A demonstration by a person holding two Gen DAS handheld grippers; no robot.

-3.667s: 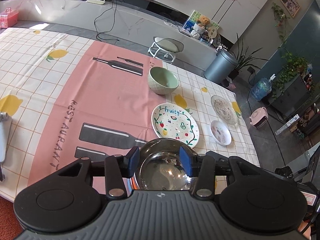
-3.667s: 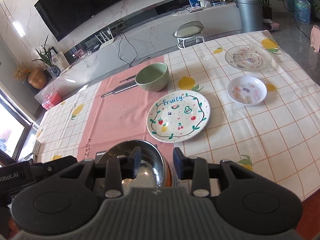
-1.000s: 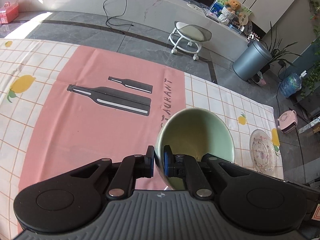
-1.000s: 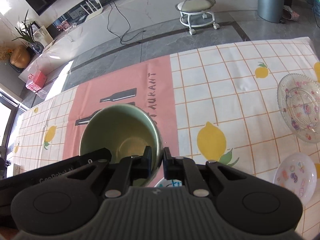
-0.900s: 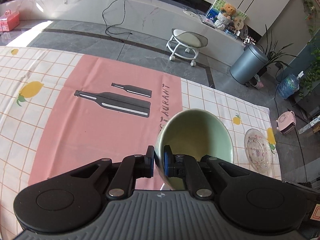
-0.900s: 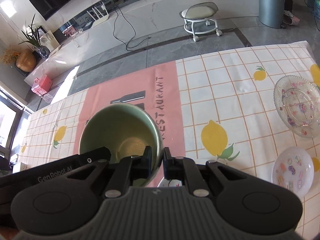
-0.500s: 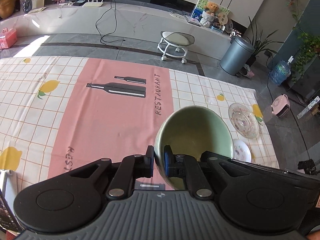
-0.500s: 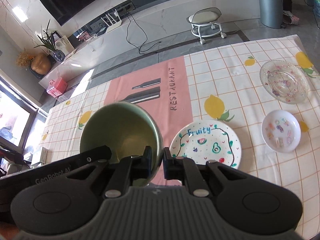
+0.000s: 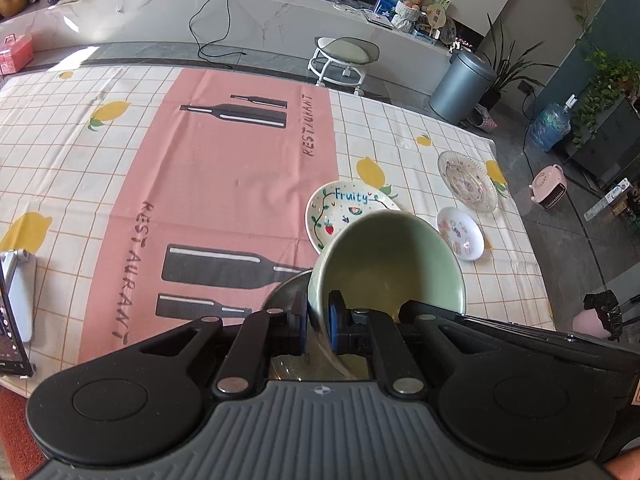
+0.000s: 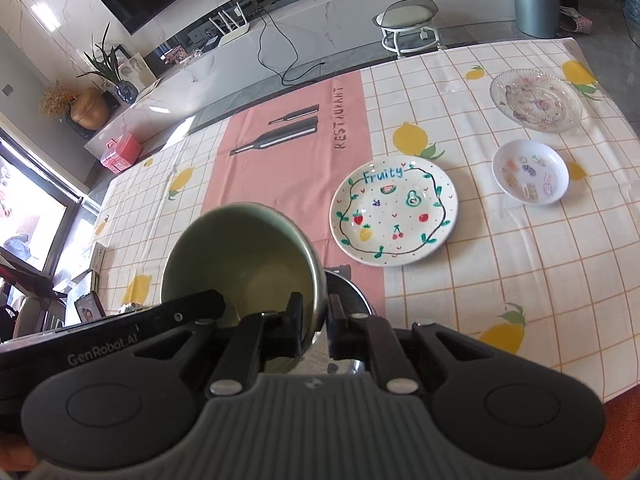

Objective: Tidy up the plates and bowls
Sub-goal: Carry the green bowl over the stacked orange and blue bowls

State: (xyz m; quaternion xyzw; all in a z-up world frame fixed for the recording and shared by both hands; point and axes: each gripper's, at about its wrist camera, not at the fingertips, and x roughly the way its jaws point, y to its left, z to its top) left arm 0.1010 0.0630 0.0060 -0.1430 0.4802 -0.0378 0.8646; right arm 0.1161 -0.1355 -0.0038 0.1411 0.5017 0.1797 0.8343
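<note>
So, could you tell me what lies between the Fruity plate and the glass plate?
Bare tablecloth with a printed lemon lies between the Fruity plate and glass plate, seen from the right wrist.

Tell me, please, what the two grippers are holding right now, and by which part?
Both hold the green bowl by its rim: the left gripper pinches the bowl's left edge, the right gripper its right edge, one finger inside and one outside.

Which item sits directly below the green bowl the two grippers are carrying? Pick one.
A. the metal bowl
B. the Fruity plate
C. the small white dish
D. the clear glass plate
A: both the left gripper and right gripper clamp the green bowl's rim, and the metal bowl shows just under it.
</note>
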